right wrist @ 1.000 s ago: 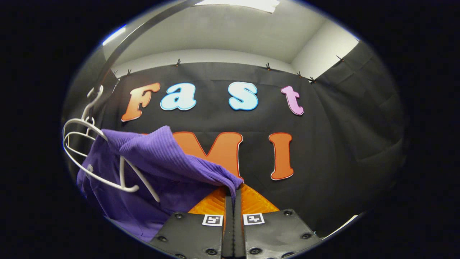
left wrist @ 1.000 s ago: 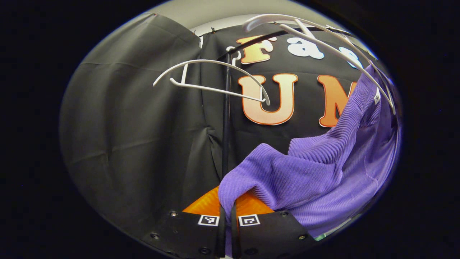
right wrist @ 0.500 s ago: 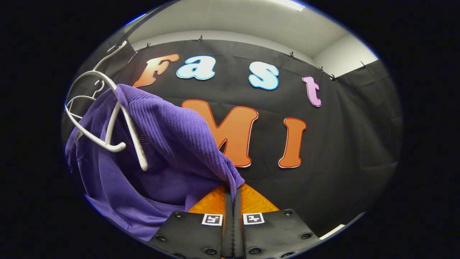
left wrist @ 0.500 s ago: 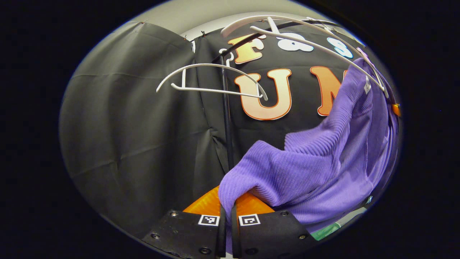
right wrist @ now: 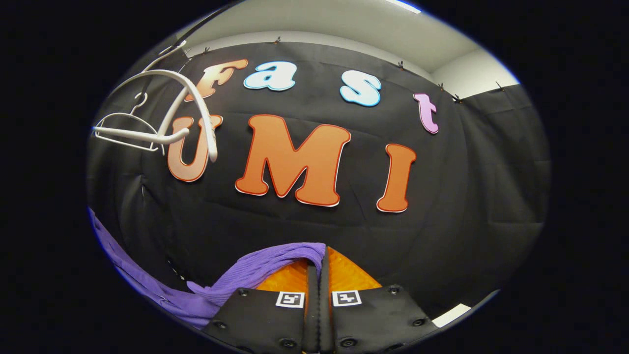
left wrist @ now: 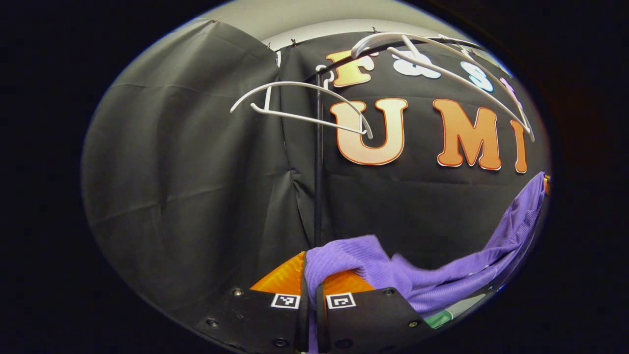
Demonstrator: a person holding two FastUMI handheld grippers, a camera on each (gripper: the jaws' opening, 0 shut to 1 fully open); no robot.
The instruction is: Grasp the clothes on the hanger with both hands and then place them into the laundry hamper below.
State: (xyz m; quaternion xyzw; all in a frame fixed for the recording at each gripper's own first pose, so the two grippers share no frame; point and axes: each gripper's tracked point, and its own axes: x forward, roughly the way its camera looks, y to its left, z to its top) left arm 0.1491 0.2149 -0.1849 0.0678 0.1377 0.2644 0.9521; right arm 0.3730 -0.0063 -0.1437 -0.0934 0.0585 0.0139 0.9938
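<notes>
A purple ribbed garment (left wrist: 442, 285) hangs slack between my two grippers, clear of the white hanger (left wrist: 457, 73) it was on. My left gripper (left wrist: 310, 275) is shut on one edge of the cloth, which bunches over its orange fingers. In the right gripper view the same purple garment (right wrist: 265, 268) drapes down to the left from my right gripper (right wrist: 318, 263), which is shut on its other edge. The bare white hanger (right wrist: 182, 113) swings up at the left on the rail.
A second empty white hanger (left wrist: 304, 105) hangs on the black rack, whose upright pole (left wrist: 318, 162) stands just behind my left gripper. A bit of green (left wrist: 437, 318) shows below the cloth at the lower right.
The garment slid off the white hanger and dropped low between both grippers. The hanger is left bare, swinging on the rail.
</notes>
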